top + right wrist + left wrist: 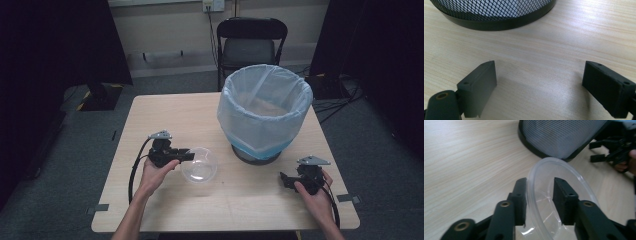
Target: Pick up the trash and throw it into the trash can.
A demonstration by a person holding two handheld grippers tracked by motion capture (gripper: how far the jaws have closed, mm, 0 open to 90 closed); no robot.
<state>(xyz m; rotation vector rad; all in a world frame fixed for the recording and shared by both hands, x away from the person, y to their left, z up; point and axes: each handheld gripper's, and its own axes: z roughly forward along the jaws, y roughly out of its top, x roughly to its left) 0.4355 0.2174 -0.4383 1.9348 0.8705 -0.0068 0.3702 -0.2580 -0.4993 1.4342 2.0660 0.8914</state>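
A clear plastic bowl (199, 165) rests on the wooden table (165, 115), left of centre near the front. My left gripper (188, 155) reaches it from the left. In the left gripper view the jaws straddle the bowl (574, 182) rim. One jaw is outside against the rim and the other inside, with a gap left, so my left gripper (540, 188) stands partly open. My right gripper (284, 179) is low over the table at the front right. Its jaws are wide apart, and my right gripper (540, 75) has bare wood between them.
A black mesh bin (265, 107) lined with a pale blue bag stands right of centre, its base (494, 10) just ahead of my right gripper. A black chair (251, 45) stands behind the table. The person's hands hold both grippers near the front edge.
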